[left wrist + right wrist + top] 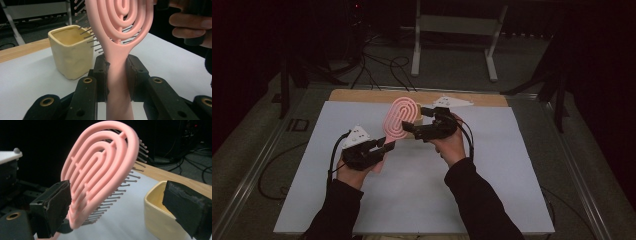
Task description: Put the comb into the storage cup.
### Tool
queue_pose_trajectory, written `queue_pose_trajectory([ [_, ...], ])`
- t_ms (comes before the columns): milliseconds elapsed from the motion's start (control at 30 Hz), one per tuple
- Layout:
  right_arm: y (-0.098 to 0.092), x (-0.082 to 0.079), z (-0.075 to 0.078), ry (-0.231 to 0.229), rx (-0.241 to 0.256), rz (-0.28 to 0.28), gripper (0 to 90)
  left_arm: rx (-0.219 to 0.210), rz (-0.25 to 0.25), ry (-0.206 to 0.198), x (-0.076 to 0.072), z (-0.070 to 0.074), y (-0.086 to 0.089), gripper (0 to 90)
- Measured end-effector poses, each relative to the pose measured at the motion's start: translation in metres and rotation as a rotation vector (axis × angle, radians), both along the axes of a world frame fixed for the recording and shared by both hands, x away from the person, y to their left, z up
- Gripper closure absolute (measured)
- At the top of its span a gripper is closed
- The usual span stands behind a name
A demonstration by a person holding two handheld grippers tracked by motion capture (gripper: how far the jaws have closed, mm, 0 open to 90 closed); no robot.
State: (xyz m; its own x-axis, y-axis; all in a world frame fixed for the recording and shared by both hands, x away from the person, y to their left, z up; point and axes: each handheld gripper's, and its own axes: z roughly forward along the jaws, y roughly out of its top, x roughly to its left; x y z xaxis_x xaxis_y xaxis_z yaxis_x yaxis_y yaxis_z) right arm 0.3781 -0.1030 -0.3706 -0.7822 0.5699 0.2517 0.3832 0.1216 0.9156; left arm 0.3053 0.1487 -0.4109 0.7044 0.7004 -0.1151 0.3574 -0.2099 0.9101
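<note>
No text, label, brand, number or sign can be read in any of the views. The brush (117,37), the cup (71,51) and the table sheet (412,195) are seen to be unmarked, and no lettering can be made out on the grippers' black parts.
</note>
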Motion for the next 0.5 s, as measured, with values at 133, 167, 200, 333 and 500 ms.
queue_pose_trajectory([
  [133,0.0014,0.0033,-0.0026,0.024,0.012,0.006,8.3,0.001,-0.007,-0.002,-0.0003,-0.0005,-0.0018,72.9],
  [167,0.0022,0.0034,-0.0029,0.018,0.003,0.011,8.3,0.001,-0.01,-0.003,-0.0004,-0.0006,-0.0021,72.9],
  [200,0.003,0.0033,-0.003,0.016,-0.002,0.013,8.3,0.002,-0.01,-0.004,-0.0005,-0.0008,-0.0026,72.9],
  [333,0.0045,0.004,-0.003,0.023,0.003,0.008,8.4,0.0,-0.016,-0.003,-0.0007,-0.0014,-0.0039,72.9],
  [500,0.0057,0.0065,-0.003,0.051,0.013,0.012,10.9,0.0,-0.021,-0.002,-0.001,-0.0019,-0.0054,72.9],
])
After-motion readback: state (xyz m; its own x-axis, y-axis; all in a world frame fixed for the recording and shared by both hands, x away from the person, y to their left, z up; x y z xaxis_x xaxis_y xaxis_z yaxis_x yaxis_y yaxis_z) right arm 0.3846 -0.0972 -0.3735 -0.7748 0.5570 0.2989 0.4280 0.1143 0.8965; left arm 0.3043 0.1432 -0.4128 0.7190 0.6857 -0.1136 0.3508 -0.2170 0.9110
